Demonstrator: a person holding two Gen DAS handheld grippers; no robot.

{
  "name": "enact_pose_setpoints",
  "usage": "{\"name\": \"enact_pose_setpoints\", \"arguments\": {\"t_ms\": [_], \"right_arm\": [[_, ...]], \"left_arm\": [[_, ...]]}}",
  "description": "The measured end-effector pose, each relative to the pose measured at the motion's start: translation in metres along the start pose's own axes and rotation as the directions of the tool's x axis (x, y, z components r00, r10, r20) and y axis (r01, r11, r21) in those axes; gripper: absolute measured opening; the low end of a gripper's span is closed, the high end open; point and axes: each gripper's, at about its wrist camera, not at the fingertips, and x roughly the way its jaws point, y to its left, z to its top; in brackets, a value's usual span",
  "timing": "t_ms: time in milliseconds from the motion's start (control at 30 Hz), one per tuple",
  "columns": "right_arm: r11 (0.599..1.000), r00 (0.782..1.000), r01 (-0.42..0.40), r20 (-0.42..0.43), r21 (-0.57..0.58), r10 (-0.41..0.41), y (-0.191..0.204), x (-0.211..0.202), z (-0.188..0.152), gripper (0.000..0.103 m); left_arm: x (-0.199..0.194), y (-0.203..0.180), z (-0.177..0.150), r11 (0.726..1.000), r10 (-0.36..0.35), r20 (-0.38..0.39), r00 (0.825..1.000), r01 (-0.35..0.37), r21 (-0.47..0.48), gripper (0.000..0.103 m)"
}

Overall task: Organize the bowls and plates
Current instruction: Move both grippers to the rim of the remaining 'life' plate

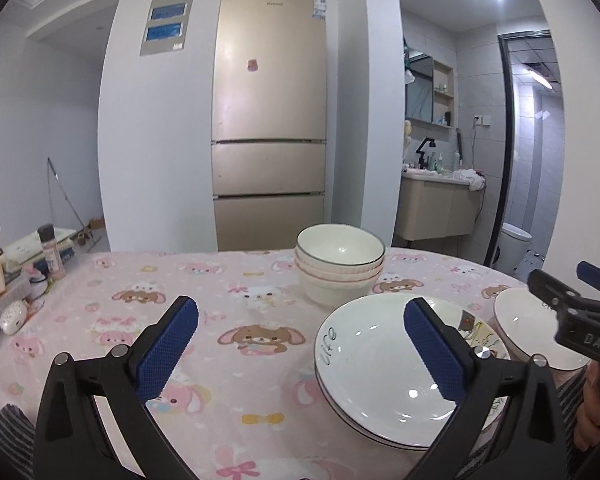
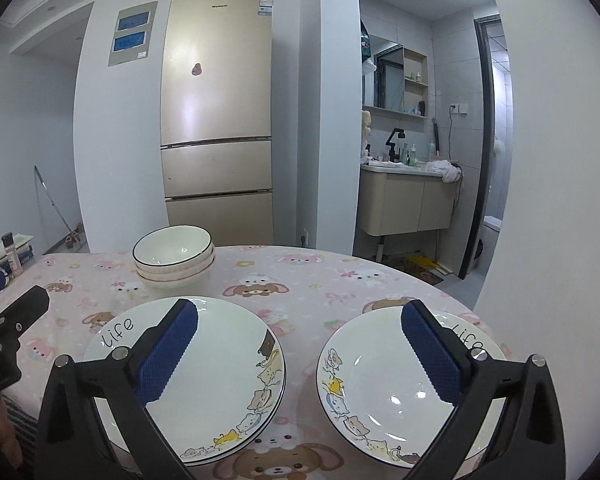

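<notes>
Both tools are hanging spread above the bench with nothing between their pads. The left tool [image 1: 300,352] is sitting low in the left wrist view, its right pad over the stacked plates [image 1: 380,376] at lower right of the frame. The right tool [image 2: 300,354] is straddling the gap between that stack [image 2: 220,368] at lower left of its own view and the single plate [image 2: 384,392] at lower right, which is lying apart from the stack. The bowl stack [image 2: 174,258] is standing behind the plates, left of centre.

The single plate looks like the piece left to be stacked. Its glazed rim is likely slippery, so a shallow pinch could let it tip out. Dragging it could rumple the pink tablecloth [image 2: 320,280], and a hard landing could chip the stack's top plate.
</notes>
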Motion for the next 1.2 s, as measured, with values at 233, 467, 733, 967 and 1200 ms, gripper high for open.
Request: {"name": "enact_pose_setpoints", "arguments": {"t_ms": [233, 467, 733, 967, 1200], "right_arm": [[1.000, 1.000, -0.005, -0.021, 0.002, 0.005, 0.000, 0.003, -0.002, 0.103], [1.000, 0.999, 0.004, -0.038, 0.000, -0.004, 0.000, 0.006, -0.004, 0.103], [0.997, 1.000, -0.006, -0.025, 0.072, 0.008, -0.047, -0.023, 0.010, 0.103], [0.990, 0.998, 0.023, -0.060, 0.139, -0.015, -0.138, -0.049, 0.027, 0.103], [0.957, 0.983, 0.040, -0.184, 0.288, 0.014, -0.214, -0.028, 0.010, 0.094]], "left_arm": [[-0.002, 0.000, -0.001, 1.000, -0.006, -0.003, 1.000, 0.006, -0.014, 0.103], [-0.009, -0.001, 0.000, 1.000, -0.016, 0.012, 1.000, 0.016, -0.014, 0.103], [-0.026, -0.033, 0.019, 0.990, -0.139, -0.014, 0.990, 0.139, -0.003, 0.103], [0.007, -0.095, 0.038, 0.961, -0.275, -0.213, 0.937, 0.261, -0.094, 0.103], [0.064, -0.179, 0.038, 0.899, -0.423, -0.471, 0.774, 0.424, -0.110, 0.085]]}}
